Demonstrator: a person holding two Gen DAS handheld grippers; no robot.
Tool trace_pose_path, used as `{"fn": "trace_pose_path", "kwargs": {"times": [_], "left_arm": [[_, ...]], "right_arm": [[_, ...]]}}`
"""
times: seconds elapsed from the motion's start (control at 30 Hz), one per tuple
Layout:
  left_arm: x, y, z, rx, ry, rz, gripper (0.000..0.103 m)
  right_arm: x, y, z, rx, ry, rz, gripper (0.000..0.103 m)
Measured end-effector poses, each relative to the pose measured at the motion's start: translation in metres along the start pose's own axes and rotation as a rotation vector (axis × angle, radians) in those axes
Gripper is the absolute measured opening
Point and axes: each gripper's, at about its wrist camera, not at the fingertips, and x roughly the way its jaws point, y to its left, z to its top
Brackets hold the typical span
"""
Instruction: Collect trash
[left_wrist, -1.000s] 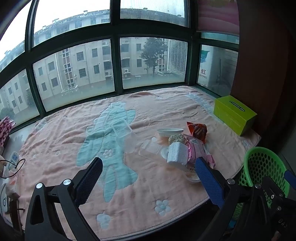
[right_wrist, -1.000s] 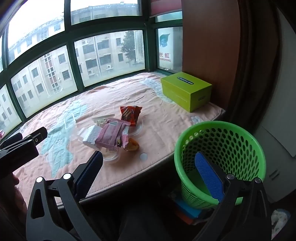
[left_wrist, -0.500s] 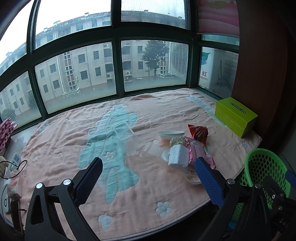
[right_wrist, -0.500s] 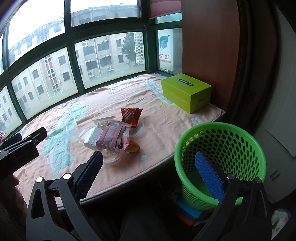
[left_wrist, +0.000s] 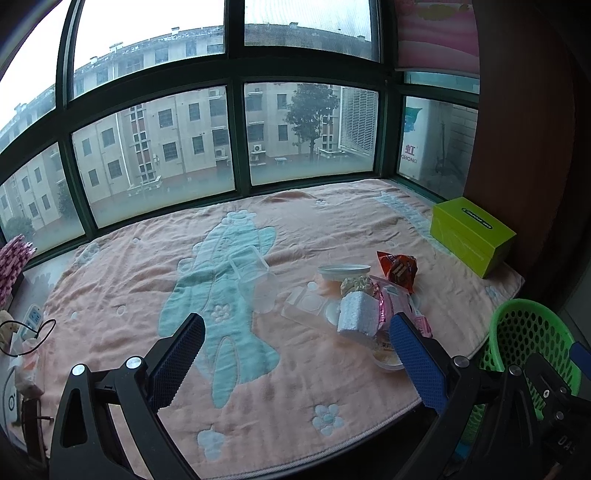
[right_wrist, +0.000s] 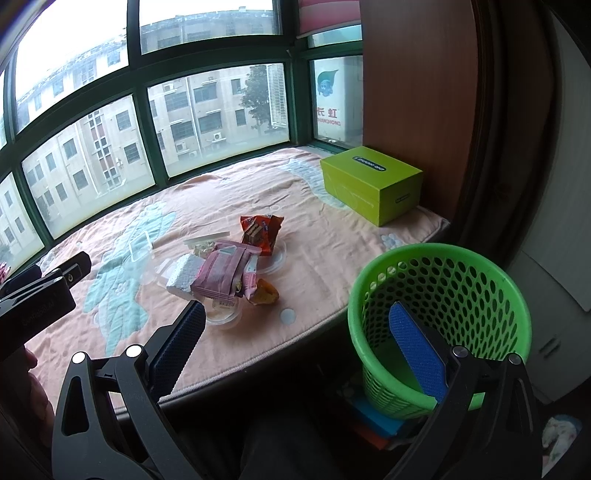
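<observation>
A pile of trash lies on the pink blanket (left_wrist: 314, 373): a white foam block (left_wrist: 356, 317), a pink wrapper (right_wrist: 221, 273), a red snack bag (left_wrist: 399, 267), an orange wrapper (right_wrist: 266, 293), clear plastic cups (left_wrist: 255, 273) and lids. A green mesh bin (right_wrist: 439, 317) stands on the floor at the ledge's right end. My left gripper (left_wrist: 295, 354) is open and empty, in front of the pile. My right gripper (right_wrist: 295, 339) is open and empty, between the ledge edge and the bin.
A lime-green box (right_wrist: 373, 181) sits at the far right of the ledge by a brown wall. Windows run along the back. A power strip and cable (left_wrist: 29, 325) lie at the left end. Blue and orange items (right_wrist: 373, 421) lie under the bin.
Both grippers have drawn back and risen slightly, so the pile and bin look a little smaller. Nothing was taken hold of.
</observation>
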Motion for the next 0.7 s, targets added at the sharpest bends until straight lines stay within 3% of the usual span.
{"fn": "trace_pose_path", "kwargs": {"times": [0.7], "left_arm": [[0.0017, 0.0023, 0.0002, -0.001, 0.006, 0.0, 0.097]], "right_arm": [[0.0017, -0.0036, 0.0001, 0.009, 0.002, -0.005, 0.098]]}}
